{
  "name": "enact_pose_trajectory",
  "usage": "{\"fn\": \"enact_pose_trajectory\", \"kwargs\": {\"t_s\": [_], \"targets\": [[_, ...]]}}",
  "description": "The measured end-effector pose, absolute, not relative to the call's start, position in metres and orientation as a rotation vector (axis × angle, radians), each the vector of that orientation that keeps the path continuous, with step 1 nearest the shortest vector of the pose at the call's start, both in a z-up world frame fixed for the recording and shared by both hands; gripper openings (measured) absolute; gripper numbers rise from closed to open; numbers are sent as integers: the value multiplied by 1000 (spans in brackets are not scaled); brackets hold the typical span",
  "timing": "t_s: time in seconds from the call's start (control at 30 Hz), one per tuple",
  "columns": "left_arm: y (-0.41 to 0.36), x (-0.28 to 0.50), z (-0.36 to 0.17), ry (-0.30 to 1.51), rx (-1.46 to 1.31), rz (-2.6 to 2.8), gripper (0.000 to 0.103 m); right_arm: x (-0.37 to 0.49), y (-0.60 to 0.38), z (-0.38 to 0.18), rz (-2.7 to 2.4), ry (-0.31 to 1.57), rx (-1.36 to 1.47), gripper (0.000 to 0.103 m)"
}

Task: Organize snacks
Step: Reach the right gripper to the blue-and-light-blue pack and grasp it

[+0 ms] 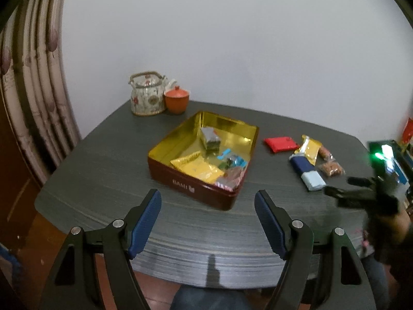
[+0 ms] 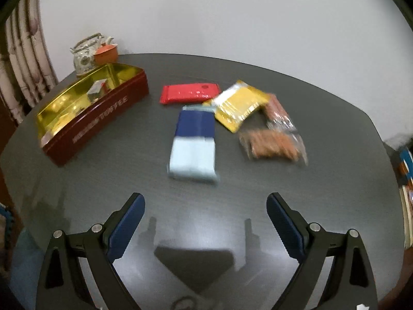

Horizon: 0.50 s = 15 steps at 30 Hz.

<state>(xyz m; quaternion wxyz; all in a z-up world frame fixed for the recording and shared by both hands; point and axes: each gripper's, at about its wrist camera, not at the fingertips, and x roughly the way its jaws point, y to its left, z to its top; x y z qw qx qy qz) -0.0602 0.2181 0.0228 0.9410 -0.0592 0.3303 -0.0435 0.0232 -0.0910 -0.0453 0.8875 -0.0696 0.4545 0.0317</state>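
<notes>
Nearest us, our left tongs (image 1: 207, 221) and right tongs (image 2: 205, 222) both hang spread wide and hold nothing above the dark surface (image 2: 322, 193). Beyond the right tongs, right of the red tin (image 1: 180, 180), lie a blue-and-white packet (image 2: 193, 142), a clear biscuit bag (image 2: 273, 144), a yellow packet (image 2: 237, 106) and a red packet (image 2: 189, 93). The tin holds several wrapped snacks; behind it stand a teapot (image 1: 147, 95) and an orange cup (image 1: 176, 100).

One tin (image 1: 180, 180) holding four snack packets (image 1: 197, 168), four packets (image 2: 192, 139) outside, one teapot (image 1: 147, 95), one cup (image 1: 176, 100).

Bare table (image 2: 322, 180) before both claws — tin (image 2: 98, 118) walls left.
</notes>
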Motion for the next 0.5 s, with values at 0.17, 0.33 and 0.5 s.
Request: {"fn": "enact_pose_trajectory", "kwargs": {"t_s": [0.17,0.33,0.5], "targets": [[220,-56,20,697,-141,-98,75,75,-85,-60,65,1005,-85,94],[221,-56,20,693,-144,-104,75,105,-81,-75,69,1046,-52,82],[224,-53,17,714,-181,-110,75,120,-86,-86,104,1081,22,47]]}}
